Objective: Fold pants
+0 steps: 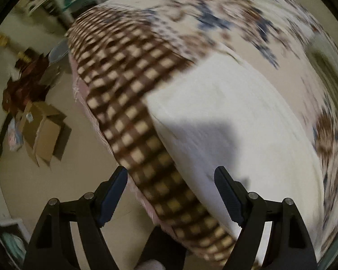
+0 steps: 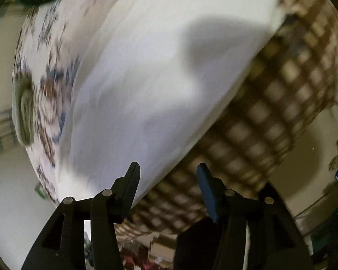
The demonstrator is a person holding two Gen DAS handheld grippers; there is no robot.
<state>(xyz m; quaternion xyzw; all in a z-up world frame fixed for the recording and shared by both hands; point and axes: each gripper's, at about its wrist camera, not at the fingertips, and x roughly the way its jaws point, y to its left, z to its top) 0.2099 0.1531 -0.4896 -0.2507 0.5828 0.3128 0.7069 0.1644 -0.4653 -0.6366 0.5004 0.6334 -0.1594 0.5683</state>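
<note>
Motion-blurred white pants (image 1: 225, 117) and checked bedcover (image 1: 124, 85); floor clutter indistinct.

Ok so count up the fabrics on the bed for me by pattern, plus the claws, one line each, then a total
Plain white fabric, likely the pants: 1
Brown-and-cream checked blanket: 1
White sheet with blue and brown floral print: 1
Claws, both with nothing between the fingers: 2, the left claw and the right claw
Total: 5
</note>
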